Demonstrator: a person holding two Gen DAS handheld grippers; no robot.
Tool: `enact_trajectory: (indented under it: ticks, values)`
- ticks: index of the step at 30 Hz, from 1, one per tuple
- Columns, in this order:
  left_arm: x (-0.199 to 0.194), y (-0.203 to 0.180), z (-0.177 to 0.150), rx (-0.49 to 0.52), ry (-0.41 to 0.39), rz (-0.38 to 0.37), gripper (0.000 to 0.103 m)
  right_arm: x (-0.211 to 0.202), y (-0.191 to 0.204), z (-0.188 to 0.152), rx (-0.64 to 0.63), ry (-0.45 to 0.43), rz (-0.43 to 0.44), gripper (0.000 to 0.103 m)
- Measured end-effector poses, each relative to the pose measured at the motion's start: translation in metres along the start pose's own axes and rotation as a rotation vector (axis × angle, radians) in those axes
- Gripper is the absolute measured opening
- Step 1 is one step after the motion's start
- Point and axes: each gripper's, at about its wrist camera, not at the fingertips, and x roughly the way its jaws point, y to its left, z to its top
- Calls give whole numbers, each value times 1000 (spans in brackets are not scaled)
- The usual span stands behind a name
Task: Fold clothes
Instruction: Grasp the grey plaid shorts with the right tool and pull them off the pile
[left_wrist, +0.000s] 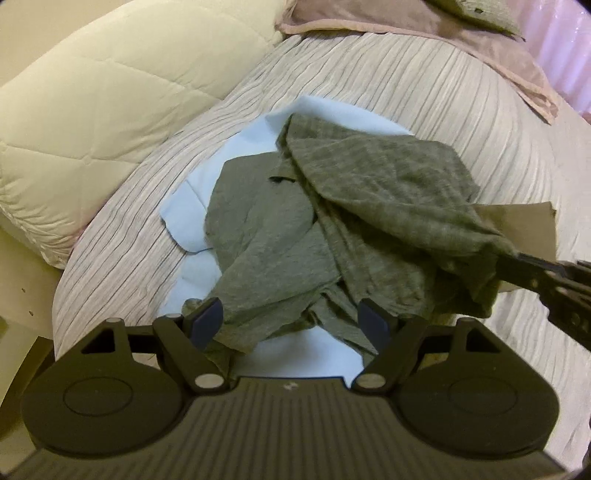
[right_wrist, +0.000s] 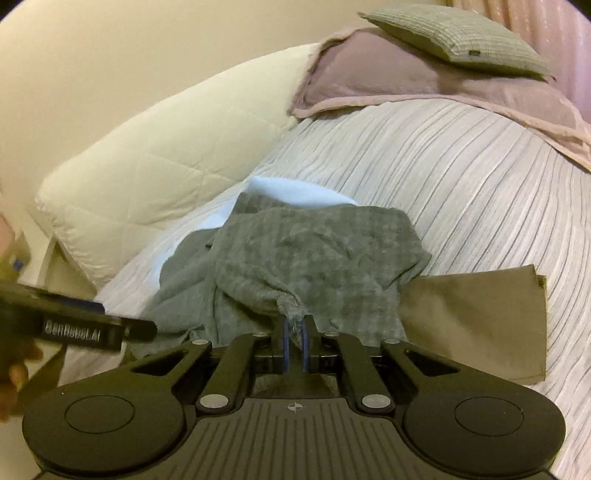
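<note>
The right tool (right_wrist: 294, 334) is clamped on a bunched corner of the green garment (right_wrist: 314, 254), which is lifted and draped straight ahead of it. The left tool (left_wrist: 291, 325), fingers spread apart and empty, is held just short of the garment's near crumpled edge, which lies directly before it on the light blue cloth (left_wrist: 192, 206) over the bed (left_wrist: 461, 110). A tan folded piece (right_wrist: 480, 325) lies right of the right tool. The loose near edge is judged closest to the left tool.

Bare ribbed bedspread (right_wrist: 461, 192) right of garment (right_wrist: 314, 251) free; quilted pillow (right_wrist: 166, 166) blocks left side.
</note>
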Motion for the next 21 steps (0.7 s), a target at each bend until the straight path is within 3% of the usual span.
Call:
enact_trajectory:
  ticks: [5,7,8,9,11,12,13,16,18,21]
  values:
    - [1,-3,-4,1,5,-12,77,36,23,-16,-154,85,-56,7]
    - [5,-1,-5,2,6,-8,77,46,29,-25,-204,87,-65,26]
    - [7,0,-5,1,7,-5,77,50,31,-29,-227,81,-67,50]
    - [9,2,-4,-1,6,0,77,54,34,-33,-250,75,-68,58]
    - [11,7,-3,-7,4,16,77,62,38,-39,-296,68,-73,54]
    - [11,9,-2,-12,1,20,77,66,39,-39,-310,76,-70,20]
    - [10,11,-1,-17,-2,24,77,69,39,-38,-315,88,-59,5]
    - [0,14,1,-26,-19,29,77,53,34,-30,-275,47,-30,5]
    - [-9,13,2,-26,-32,28,77,25,20,-22,-167,-3,10,5]
    - [-27,7,2,-16,-63,16,76,-40,-20,-5,152,-115,137,5]
